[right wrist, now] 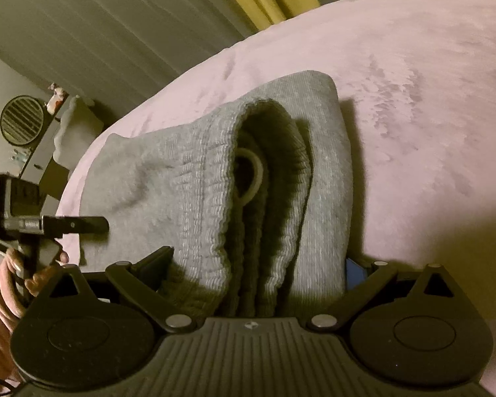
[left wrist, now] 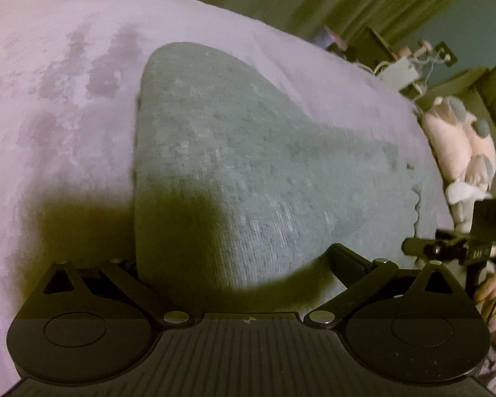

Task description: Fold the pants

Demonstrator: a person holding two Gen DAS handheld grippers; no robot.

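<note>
The right gripper (right wrist: 258,264) spreads wide around the grey pants (right wrist: 215,178), unclamped; the left gripper (left wrist: 234,258) gapes too. The pants lie folded into a stack mid-bed (right wrist: 413,49), so little seems left beyond tidying.

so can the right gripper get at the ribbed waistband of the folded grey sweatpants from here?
Probably yes: the right gripper is wide open with the ribbed waistband bunched between its fingers, nothing covering it.

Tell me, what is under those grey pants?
The grey pants lie folded on a pink plush blanket, which shows all around them. Whatever lies beneath that blanket is covered.
</note>
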